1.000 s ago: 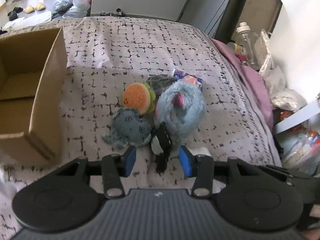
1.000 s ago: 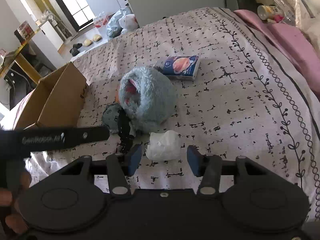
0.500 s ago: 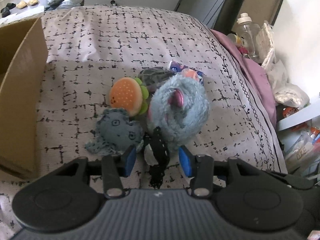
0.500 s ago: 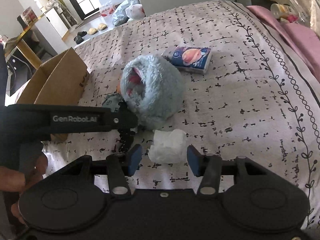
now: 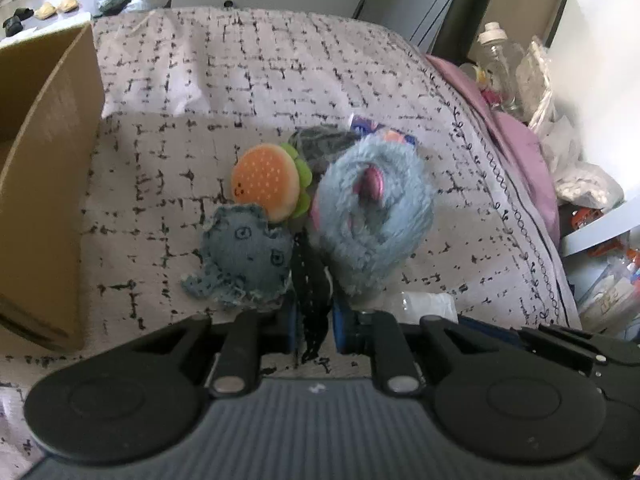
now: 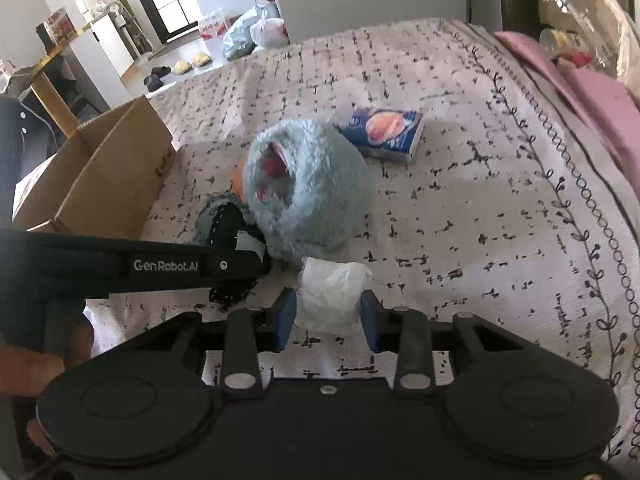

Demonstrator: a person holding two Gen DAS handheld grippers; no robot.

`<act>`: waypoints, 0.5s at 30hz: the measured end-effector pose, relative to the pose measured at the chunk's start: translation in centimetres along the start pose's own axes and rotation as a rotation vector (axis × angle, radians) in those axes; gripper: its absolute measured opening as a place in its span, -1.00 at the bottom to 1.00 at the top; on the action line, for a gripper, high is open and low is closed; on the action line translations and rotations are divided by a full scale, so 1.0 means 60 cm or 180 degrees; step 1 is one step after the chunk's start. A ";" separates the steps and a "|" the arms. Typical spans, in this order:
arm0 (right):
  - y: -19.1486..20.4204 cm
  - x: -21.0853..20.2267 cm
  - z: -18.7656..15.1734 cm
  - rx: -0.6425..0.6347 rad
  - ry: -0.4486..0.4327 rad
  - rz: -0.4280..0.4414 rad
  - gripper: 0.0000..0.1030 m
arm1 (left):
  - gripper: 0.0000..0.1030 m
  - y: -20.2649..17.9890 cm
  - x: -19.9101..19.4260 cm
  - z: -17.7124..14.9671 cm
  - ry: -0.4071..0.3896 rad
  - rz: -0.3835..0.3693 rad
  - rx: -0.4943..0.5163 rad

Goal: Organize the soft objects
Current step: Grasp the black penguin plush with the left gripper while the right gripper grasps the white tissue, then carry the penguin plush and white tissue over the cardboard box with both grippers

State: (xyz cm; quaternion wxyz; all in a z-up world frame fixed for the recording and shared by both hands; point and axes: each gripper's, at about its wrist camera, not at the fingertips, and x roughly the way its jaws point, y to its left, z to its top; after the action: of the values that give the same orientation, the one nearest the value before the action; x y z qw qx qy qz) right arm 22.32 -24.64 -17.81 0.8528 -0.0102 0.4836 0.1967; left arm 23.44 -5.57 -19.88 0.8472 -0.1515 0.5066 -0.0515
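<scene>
Plainly, reading across the bed from left to right:

Cardboard box (image 5: 48, 184): open, at the left edge of the bed, well apart from the toys.

Bedspread (image 5: 248, 80): pale, with a black broken-line pattern; everything lies on it.

Denim-blue plush (image 5: 244, 258): flat on the spread, a stitched face showing, touching the burger plush (image 5: 266, 182) behind it.

Black stitched piece (image 5: 310, 284): a dark soft strip with white dotted stitching, wedged between the denim plush and the fluffy blue plush.

Left gripper (image 5: 313, 322): jaws closed tight on the black stitched piece; a hand (image 6: 36, 364) holds its handle.

Fluffy blue plush (image 6: 308, 188): round, pink inside its opening, just right of the black piece.

White crumpled wad (image 6: 332, 294): looks like tissue or thin plastic, lying just in front of the fluffy plush.

Right gripper (image 6: 328, 318): jaws closing, the white wad between them; the pads sit right at its sides, but I cannot tell whether they press it.

Tissue packet (image 6: 384, 132): blue and orange, behind the fluffy plush.
</scene>
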 end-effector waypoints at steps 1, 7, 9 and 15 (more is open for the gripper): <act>0.000 -0.005 0.000 0.0000 -0.0020 0.0003 -0.32 | -0.69 -0.001 -0.005 0.001 -0.0022 -0.0009 0.0005; 0.012 -0.030 0.008 -0.0016 -0.0155 0.0023 -0.32 | -0.69 -0.002 -0.034 -0.003 -0.0093 -0.0051 0.0077; 0.016 -0.036 0.011 -0.0011 -0.0186 0.0032 -0.32 | -0.69 0.002 -0.045 -0.004 -0.0107 -0.0066 0.0057; 0.039 -0.058 0.015 -0.0087 -0.0318 0.0037 -0.32 | -0.69 0.019 -0.080 -0.001 -0.0215 -0.0070 -0.0007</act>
State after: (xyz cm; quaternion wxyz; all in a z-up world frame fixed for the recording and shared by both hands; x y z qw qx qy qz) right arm 20.68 -23.40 -14.03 0.8745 -0.0091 0.4377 0.2085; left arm 21.02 -3.35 -16.23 0.8631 -0.1595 0.4761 -0.0551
